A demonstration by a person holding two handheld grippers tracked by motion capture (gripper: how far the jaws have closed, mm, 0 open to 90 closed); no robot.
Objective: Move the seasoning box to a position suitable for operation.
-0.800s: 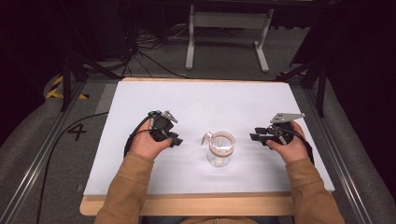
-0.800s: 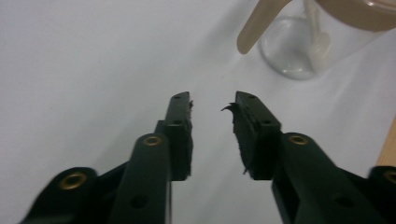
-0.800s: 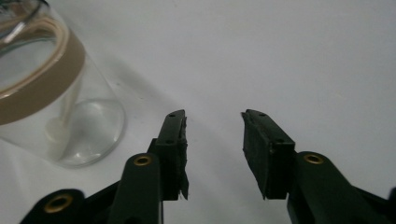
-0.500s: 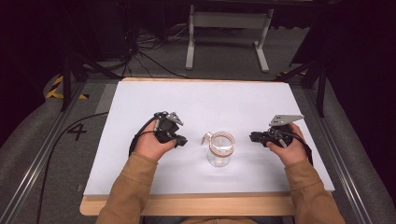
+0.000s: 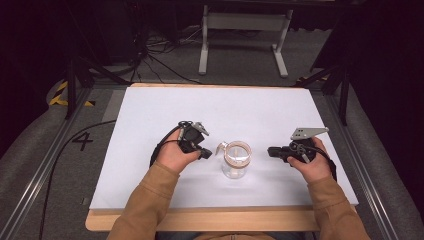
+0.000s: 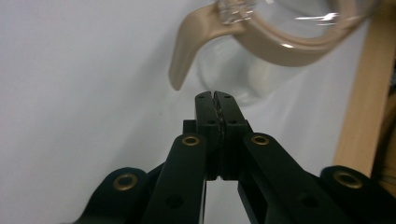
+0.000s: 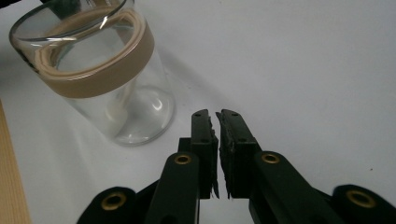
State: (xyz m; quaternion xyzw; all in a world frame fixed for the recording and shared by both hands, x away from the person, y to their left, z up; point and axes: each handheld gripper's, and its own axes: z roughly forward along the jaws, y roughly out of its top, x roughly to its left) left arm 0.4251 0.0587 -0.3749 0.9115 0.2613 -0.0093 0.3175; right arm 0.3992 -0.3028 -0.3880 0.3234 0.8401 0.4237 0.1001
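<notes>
Glass jar (image 5: 236, 160) stands between both level tongs, left (image 5: 205, 152) closed, right (image 5: 272, 151) nearly closed, both empty.

A glass jar (image 5: 236, 160) stands upright on the tabletop (image 5: 220, 110), toward its near edge. The left hand-held gripper (image 5: 206, 152) lies just to the jar's left, pointing at it; the right hand-held gripper (image 5: 271, 150) sits to its right, a little apart, also pointing at it.
</notes>
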